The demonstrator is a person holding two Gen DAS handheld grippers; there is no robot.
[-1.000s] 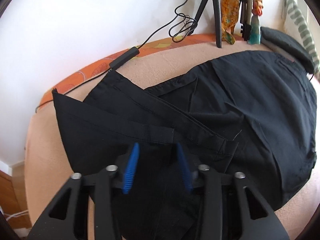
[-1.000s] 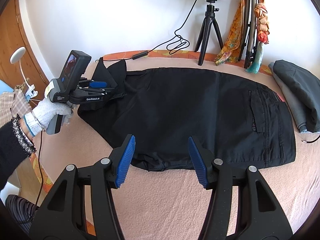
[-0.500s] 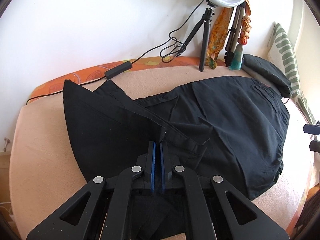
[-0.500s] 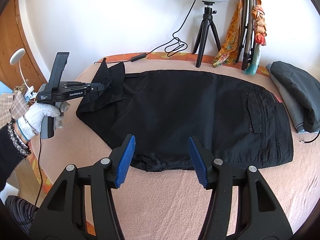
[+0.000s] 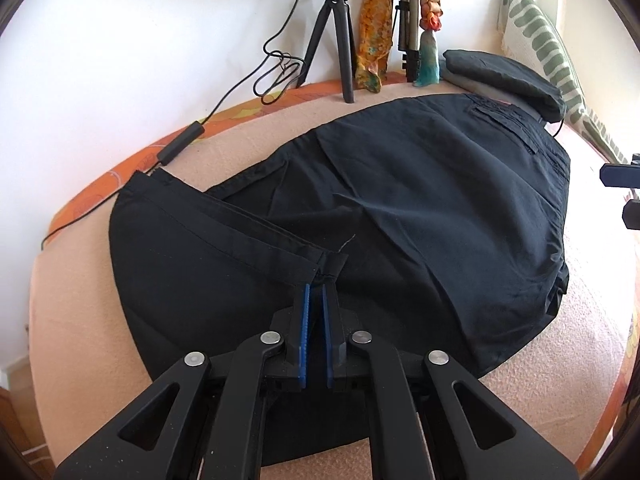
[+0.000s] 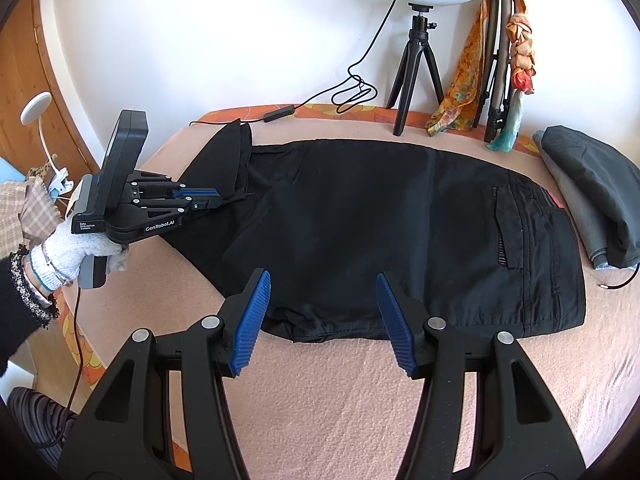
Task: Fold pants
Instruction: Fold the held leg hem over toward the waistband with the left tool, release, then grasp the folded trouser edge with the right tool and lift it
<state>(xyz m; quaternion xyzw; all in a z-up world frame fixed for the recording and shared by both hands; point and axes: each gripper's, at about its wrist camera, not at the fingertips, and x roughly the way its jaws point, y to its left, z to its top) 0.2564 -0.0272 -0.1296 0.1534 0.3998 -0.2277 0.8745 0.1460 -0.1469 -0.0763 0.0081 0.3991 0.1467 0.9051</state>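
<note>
Left gripper (image 5: 314, 300): nearly shut, jaws opening, hem corner of black pants (image 5: 400, 216) at the blue tips, grip on it unclear. Right gripper (image 6: 323, 320): half open, empty, hovering over near edge of pants. Pants spread flat on pink bed (image 6: 360, 400), hem folded over. Beyond: folded dark clothes (image 6: 592, 200), tripod (image 6: 416, 80).
</note>
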